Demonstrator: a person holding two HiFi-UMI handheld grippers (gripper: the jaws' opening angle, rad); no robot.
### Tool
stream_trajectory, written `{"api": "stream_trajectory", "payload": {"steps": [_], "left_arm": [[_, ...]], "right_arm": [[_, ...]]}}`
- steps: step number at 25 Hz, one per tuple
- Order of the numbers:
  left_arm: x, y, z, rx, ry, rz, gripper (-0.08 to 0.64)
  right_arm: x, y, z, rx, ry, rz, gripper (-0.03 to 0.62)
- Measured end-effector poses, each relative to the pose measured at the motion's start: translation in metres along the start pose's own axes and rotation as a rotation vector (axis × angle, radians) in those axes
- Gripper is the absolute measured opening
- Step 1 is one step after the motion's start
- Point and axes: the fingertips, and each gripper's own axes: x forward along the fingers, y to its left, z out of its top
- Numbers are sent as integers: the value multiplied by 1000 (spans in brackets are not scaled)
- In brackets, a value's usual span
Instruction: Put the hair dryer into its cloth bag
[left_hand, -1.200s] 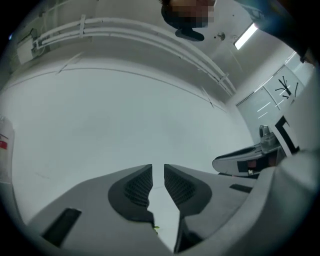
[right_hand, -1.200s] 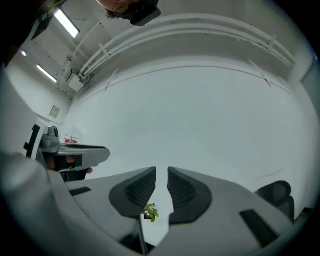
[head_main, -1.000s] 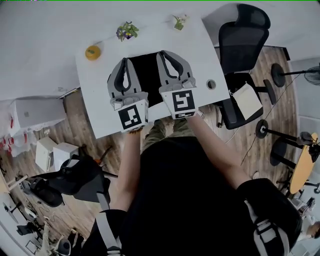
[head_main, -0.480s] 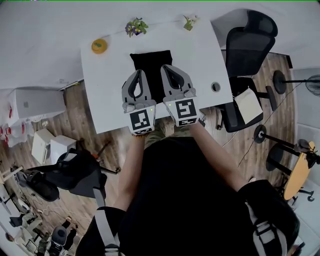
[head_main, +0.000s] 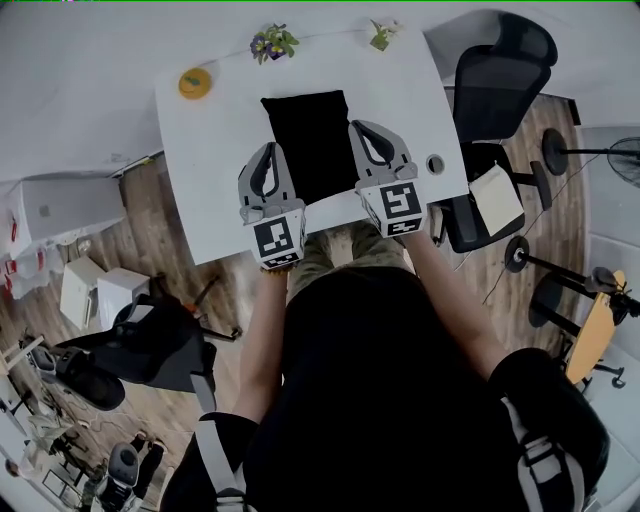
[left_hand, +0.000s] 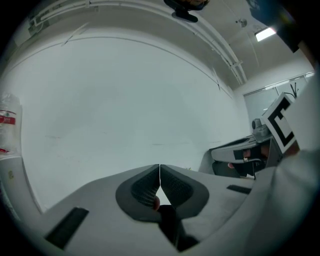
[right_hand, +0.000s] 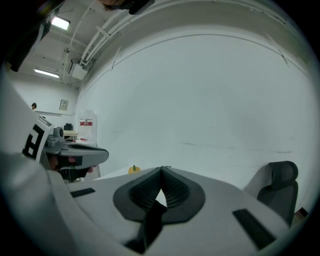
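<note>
Two grippers flank a black cloth bag lying flat at the upper centre of the white tabletop in the head view: the left gripper beside its left edge, the right gripper beside its right. Left gripper view: jaws together, nothing between them. Right gripper view: jaws likewise together and empty.
</note>
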Motion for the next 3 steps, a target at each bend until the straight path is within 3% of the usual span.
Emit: {"api": "stream_trajectory", "payload": {"steps": [3], "left_arm": [[3, 12, -4, -2, 11, 3, 26]], "right_arm": [[6, -21, -5, -1, 15, -32, 29]]}}
